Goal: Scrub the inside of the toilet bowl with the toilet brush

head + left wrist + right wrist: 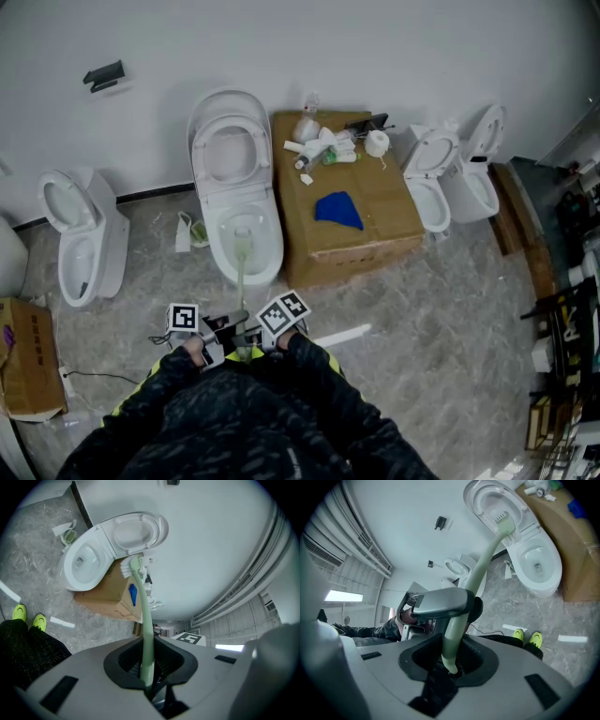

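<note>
While left tongs (147,667) and right tongs (451,663) clamp its handle end, the toilet brush (240,267) — light, likely springy — reaches the toilet bowl (217,246) at twelve o'clock.

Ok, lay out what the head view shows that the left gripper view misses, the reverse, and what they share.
Head view only: two more toilets, one at far left and one at right.

Left gripper view only: the left gripper up close, jaws shut on the toilet brush handle, and long conduits high on the wall.

Both: the open toilet with its lid up, the brush head over it, and the cardboard box with a blue cloth on top.
</note>
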{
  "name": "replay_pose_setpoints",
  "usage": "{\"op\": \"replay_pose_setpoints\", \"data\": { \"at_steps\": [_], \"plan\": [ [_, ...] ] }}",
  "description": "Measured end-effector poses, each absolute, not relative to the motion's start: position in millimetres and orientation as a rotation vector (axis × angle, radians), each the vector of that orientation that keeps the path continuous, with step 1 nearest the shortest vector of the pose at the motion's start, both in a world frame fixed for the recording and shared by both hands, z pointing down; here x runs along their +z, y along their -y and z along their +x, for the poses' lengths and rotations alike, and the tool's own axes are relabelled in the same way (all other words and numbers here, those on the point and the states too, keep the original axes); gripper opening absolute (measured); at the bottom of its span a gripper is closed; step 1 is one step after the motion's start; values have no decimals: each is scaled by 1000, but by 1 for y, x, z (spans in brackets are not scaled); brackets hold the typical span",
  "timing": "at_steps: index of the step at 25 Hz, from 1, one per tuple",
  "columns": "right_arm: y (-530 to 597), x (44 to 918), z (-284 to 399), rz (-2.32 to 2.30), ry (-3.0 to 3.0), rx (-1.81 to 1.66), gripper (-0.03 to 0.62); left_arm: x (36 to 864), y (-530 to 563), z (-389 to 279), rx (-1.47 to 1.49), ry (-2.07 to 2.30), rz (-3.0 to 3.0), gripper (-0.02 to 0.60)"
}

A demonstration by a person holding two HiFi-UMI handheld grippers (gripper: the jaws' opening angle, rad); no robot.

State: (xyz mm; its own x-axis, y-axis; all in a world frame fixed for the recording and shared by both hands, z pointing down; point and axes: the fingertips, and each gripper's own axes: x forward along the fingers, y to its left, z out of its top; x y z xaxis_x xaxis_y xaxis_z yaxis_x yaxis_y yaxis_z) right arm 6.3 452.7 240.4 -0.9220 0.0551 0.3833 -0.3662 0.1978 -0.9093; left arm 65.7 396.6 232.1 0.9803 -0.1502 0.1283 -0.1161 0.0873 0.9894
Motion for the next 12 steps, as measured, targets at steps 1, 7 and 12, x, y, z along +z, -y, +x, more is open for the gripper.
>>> {"op": "replay_pose_setpoints", "data": {
  "at_steps": [1,7,12],
  "plan": [
    [-453,240,7,292,2150,1776,87,232,-397,66,-24,220,1485,57],
    [-453,241,9,282,2152,1785,87,233,-397,69,-24,216,1479,57],
    [-454,243,9,280,2154,1789,87,235,-398,70,-24,216,1478,57]
  ]
}}
